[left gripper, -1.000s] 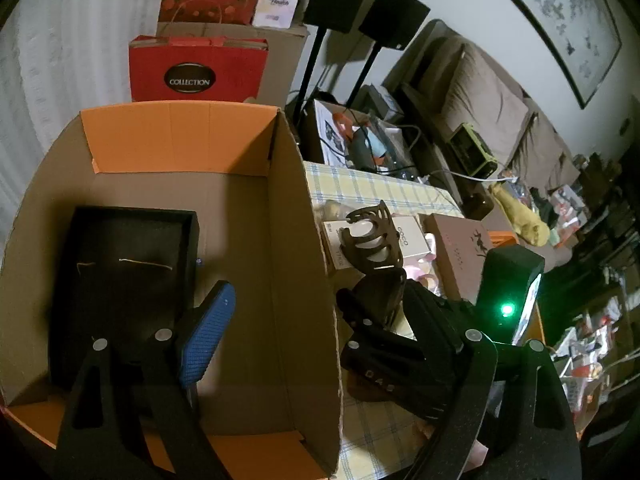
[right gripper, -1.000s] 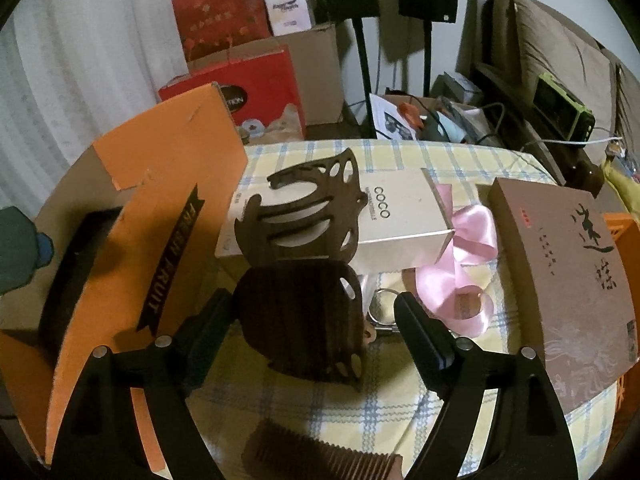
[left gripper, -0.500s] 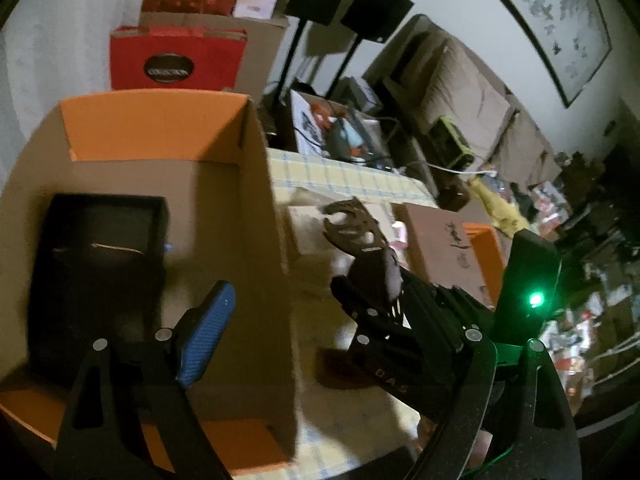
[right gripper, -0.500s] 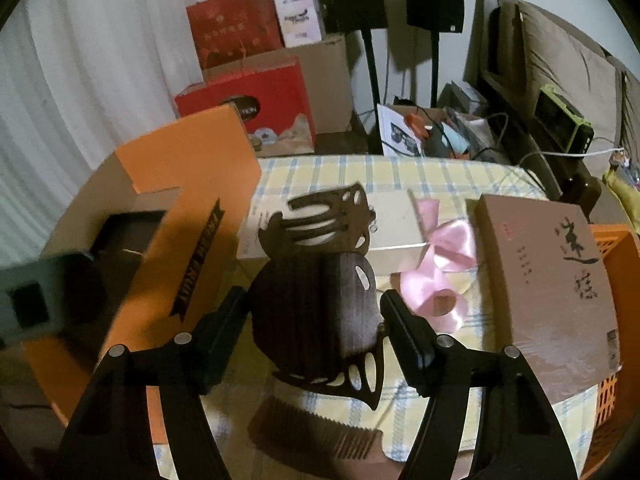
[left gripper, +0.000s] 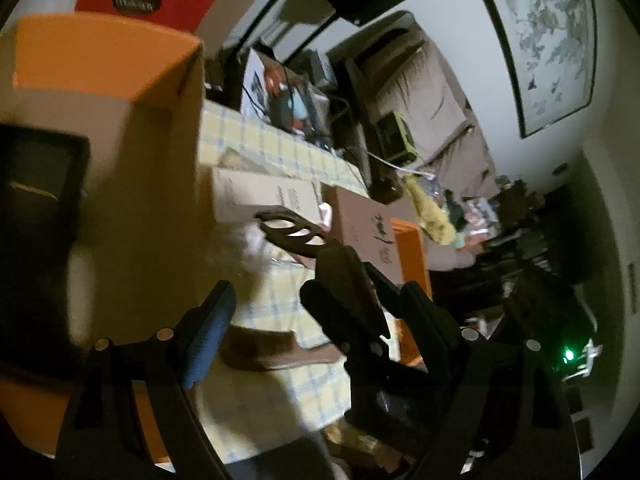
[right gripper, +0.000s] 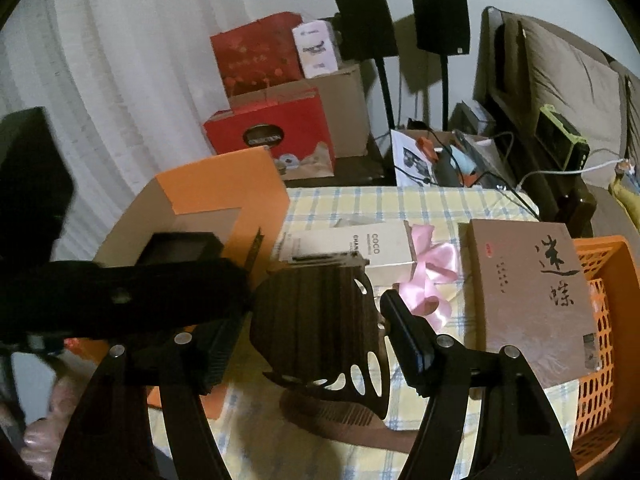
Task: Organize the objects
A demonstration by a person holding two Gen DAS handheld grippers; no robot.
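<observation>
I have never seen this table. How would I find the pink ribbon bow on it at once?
Start at the table with the yellow checked cloth. Between the white box printed COCO and the flat brown box with black brush characters lies the pink ribbon bow. It is the only soft, shiny pink thing among stiff boxes.

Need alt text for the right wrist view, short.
The right claw holds a dark wooden cutout stand above a checked tablecloth. Behind it lie a white box, a pink ribbon and a brown box; an orange cardboard box stands left.
</observation>
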